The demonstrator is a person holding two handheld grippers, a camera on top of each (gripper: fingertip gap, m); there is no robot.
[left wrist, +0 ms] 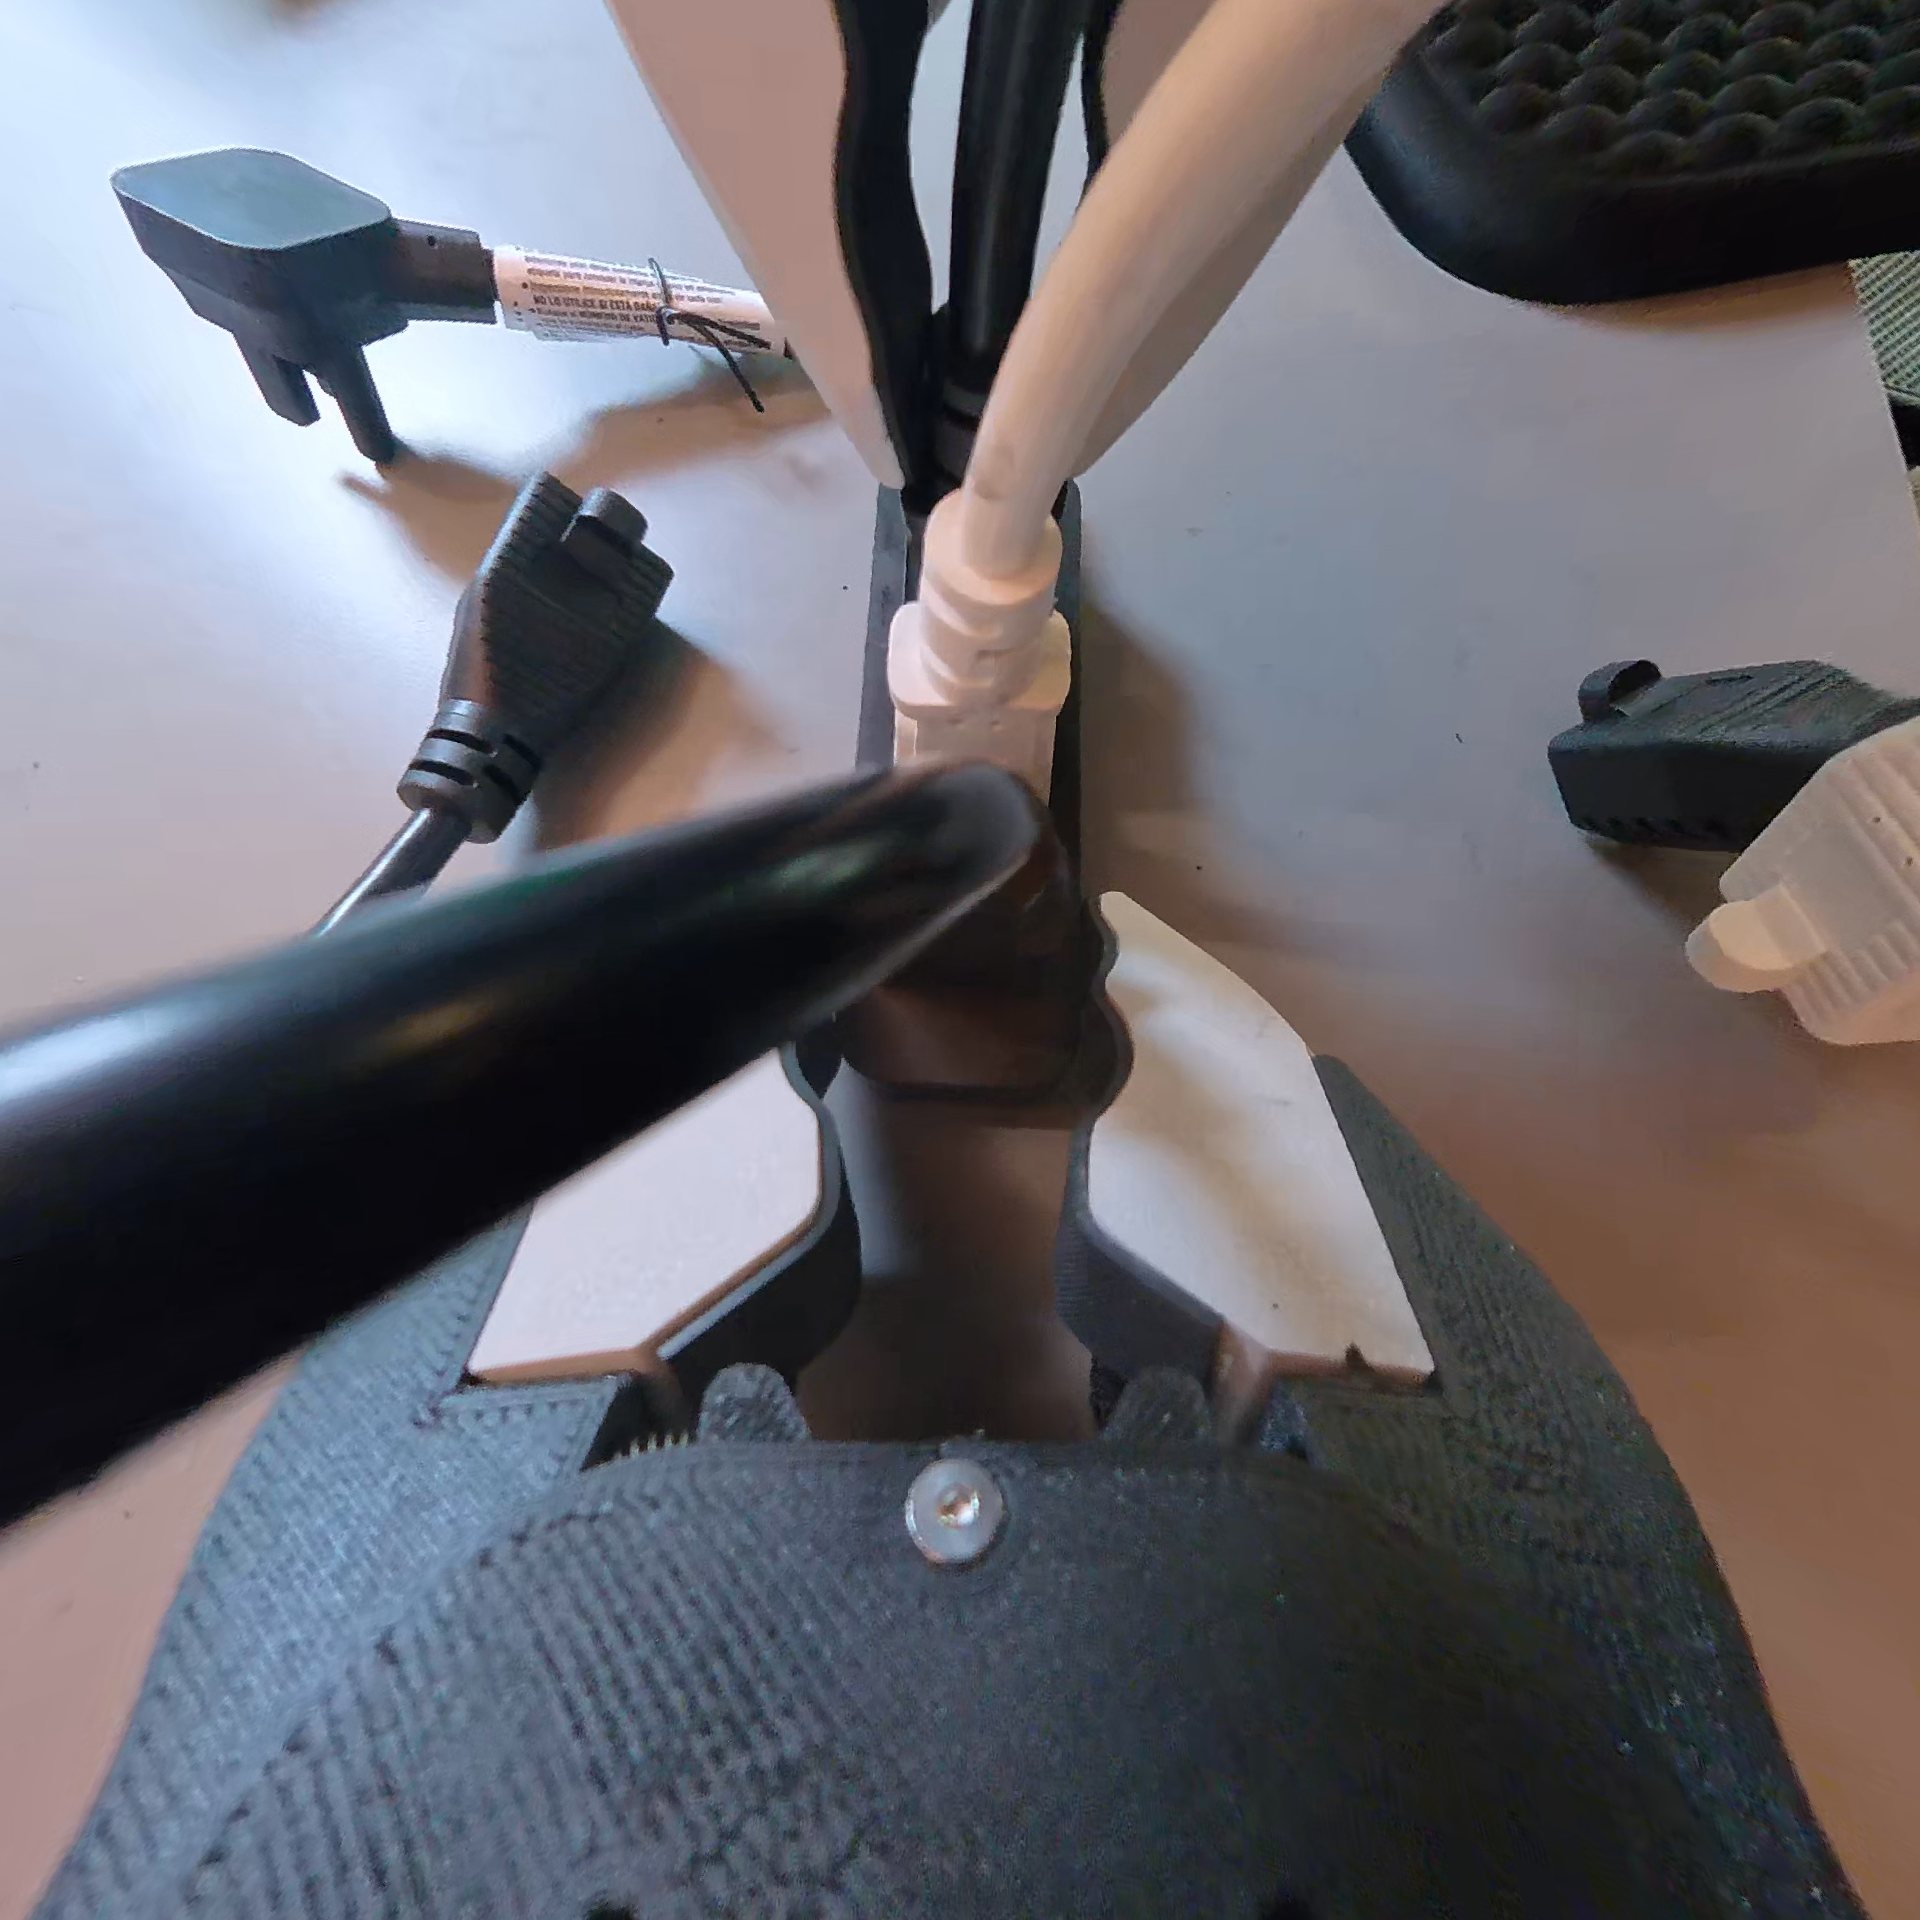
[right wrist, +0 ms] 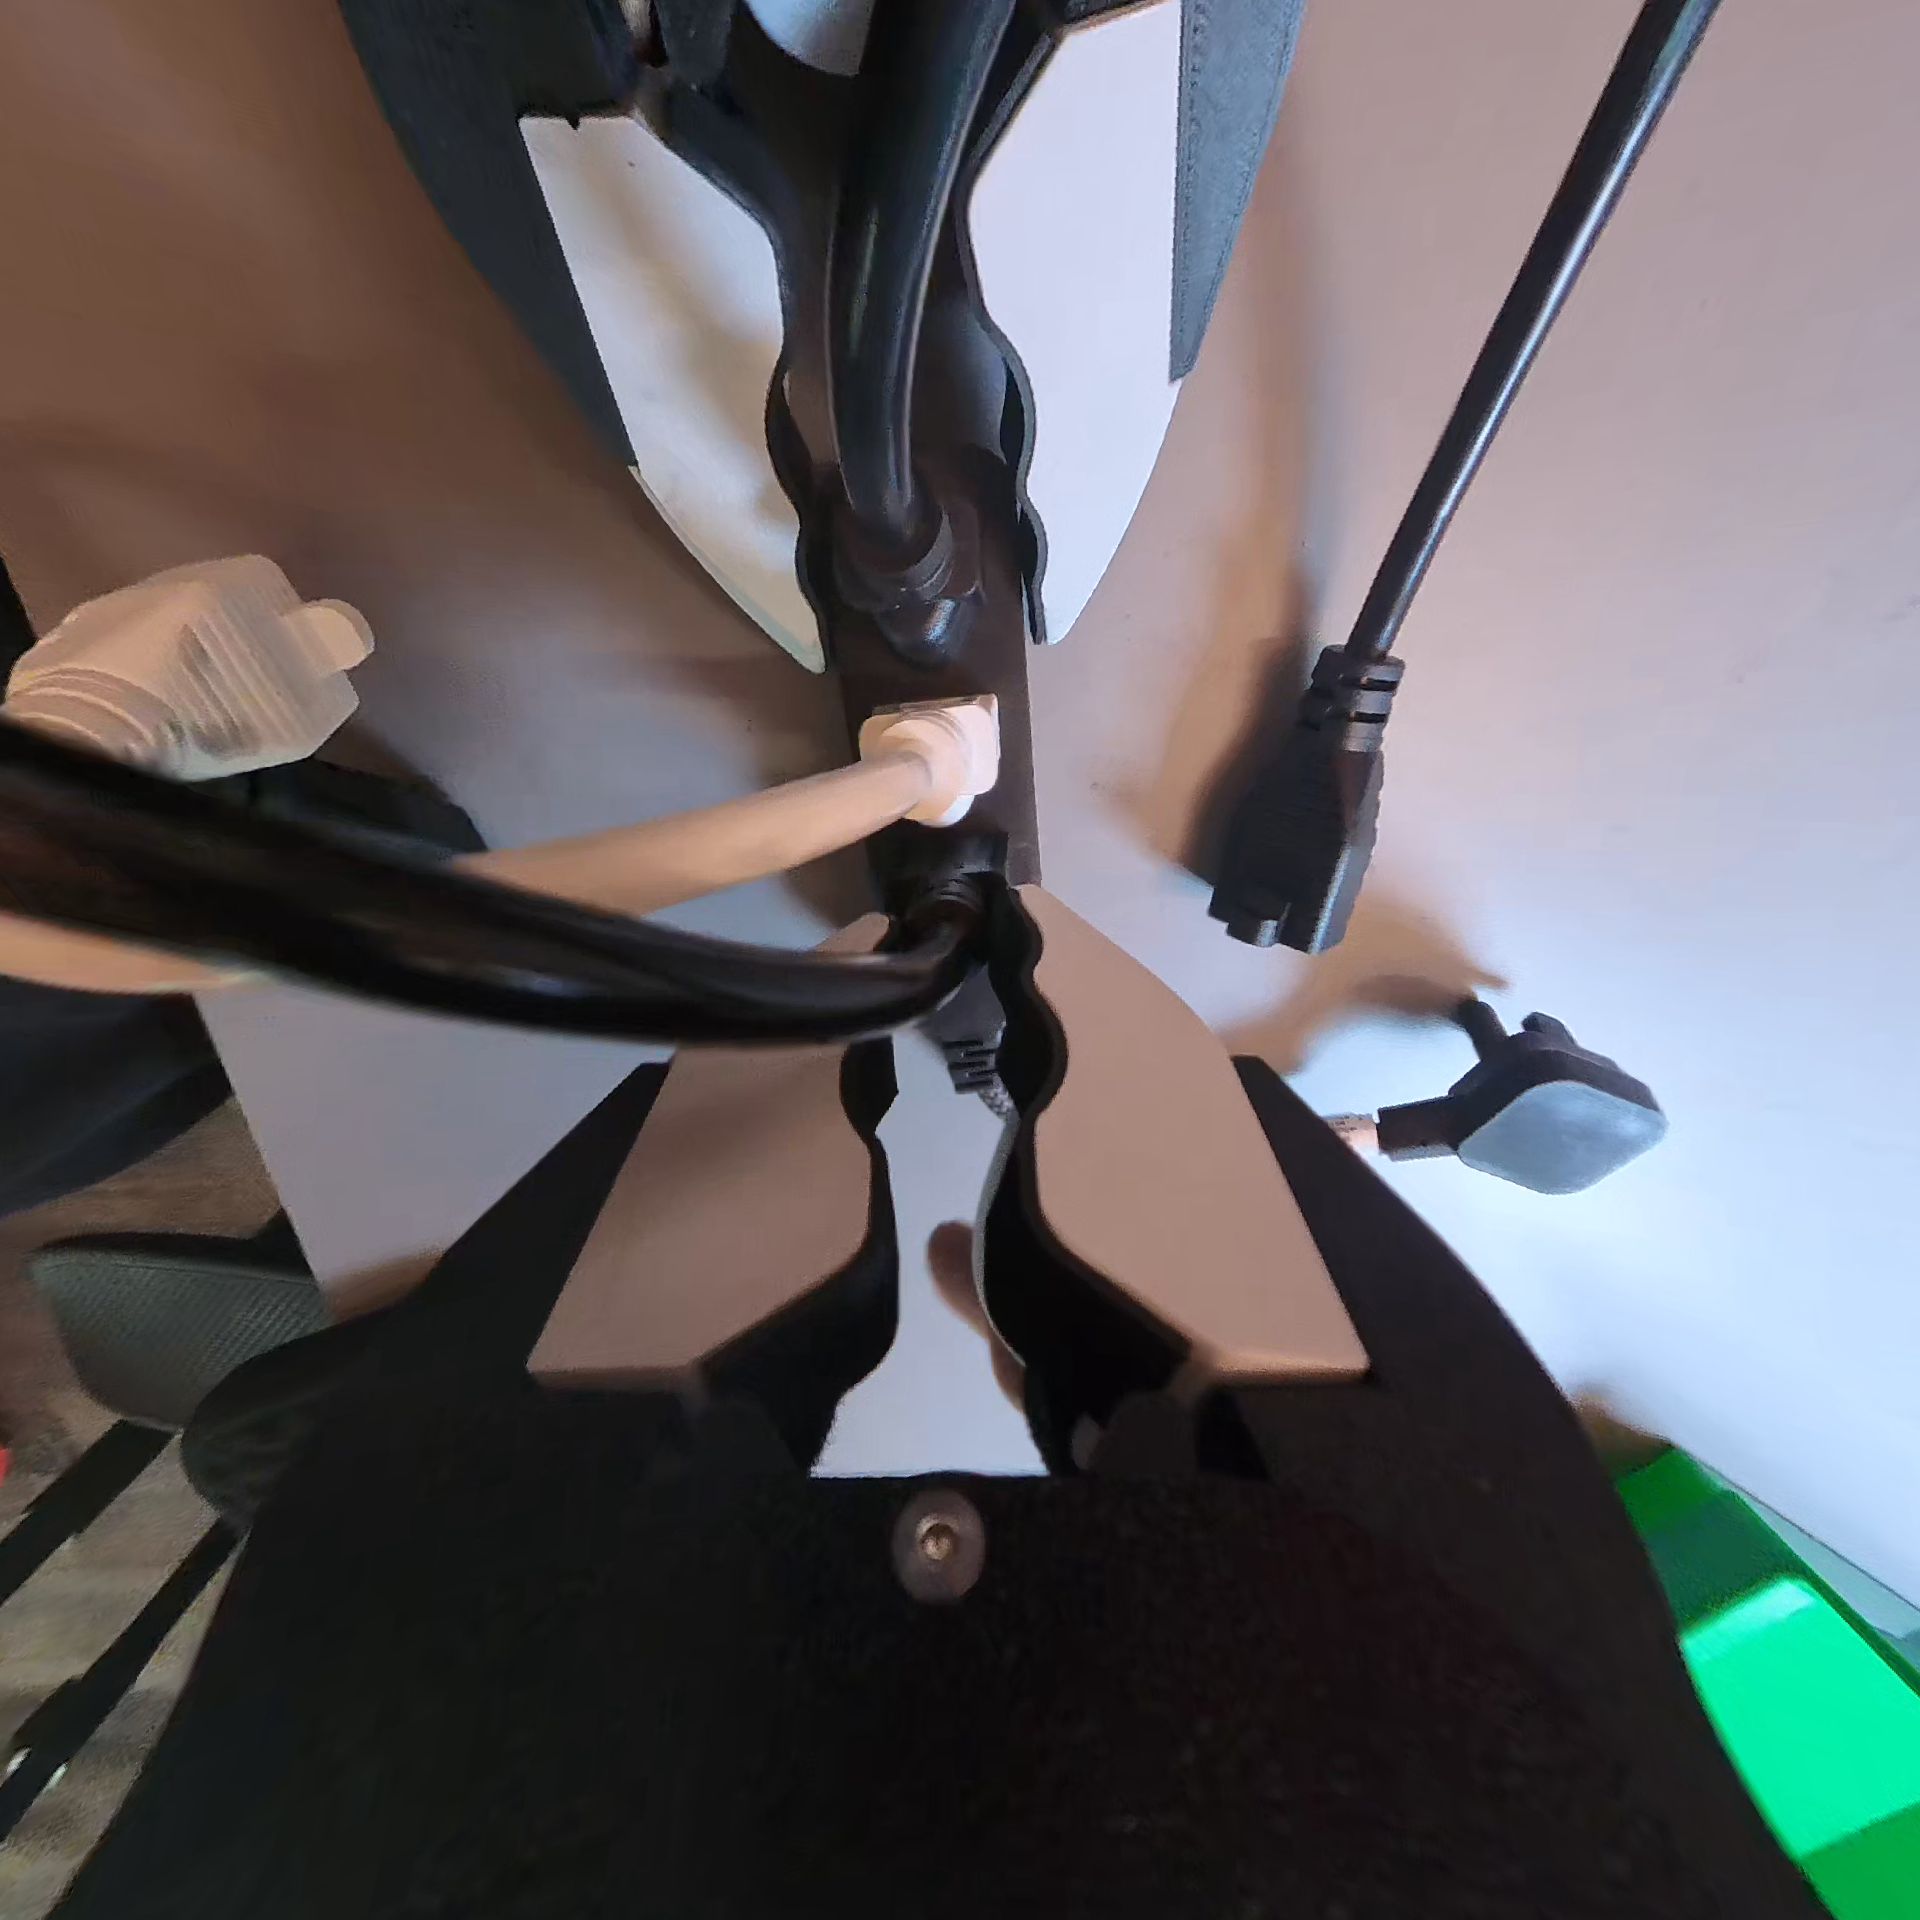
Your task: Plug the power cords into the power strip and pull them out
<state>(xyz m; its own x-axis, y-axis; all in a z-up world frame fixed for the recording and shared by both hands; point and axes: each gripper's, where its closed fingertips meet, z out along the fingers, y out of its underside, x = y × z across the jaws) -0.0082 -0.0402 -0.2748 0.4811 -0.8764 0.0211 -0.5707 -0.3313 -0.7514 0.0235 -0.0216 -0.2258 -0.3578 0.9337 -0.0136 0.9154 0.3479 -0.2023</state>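
A dark power strip (left wrist: 1070, 665) lies on the table along both views; it also shows in the right wrist view (right wrist: 1013, 769). A white plug (left wrist: 977, 644) sits in its middle socket (right wrist: 930, 758). My left gripper (left wrist: 966, 1018) is shut on a black plug (left wrist: 966, 977) at the near end, its thick cord (left wrist: 416, 1049) running left. My right gripper (right wrist: 940, 925) is shut on another black plug (right wrist: 940, 888) at the opposite end, cords trailing left. Each gripper shows in the other's view, the right (left wrist: 977, 478) and the left (right wrist: 925, 634).
Loose on the table: a black three-pin plug (left wrist: 260, 260) (right wrist: 1548, 1122), a black cord connector (left wrist: 551, 623) (right wrist: 1299, 821), another black connector (left wrist: 1714, 748) and a white one (left wrist: 1818, 914) (right wrist: 197, 665). A black mesh chair (left wrist: 1662, 135) stands past the table edge. A green object (right wrist: 1818, 1714) sits at bottom right. Some 7 cm of space lies between my two pairs of fingers.
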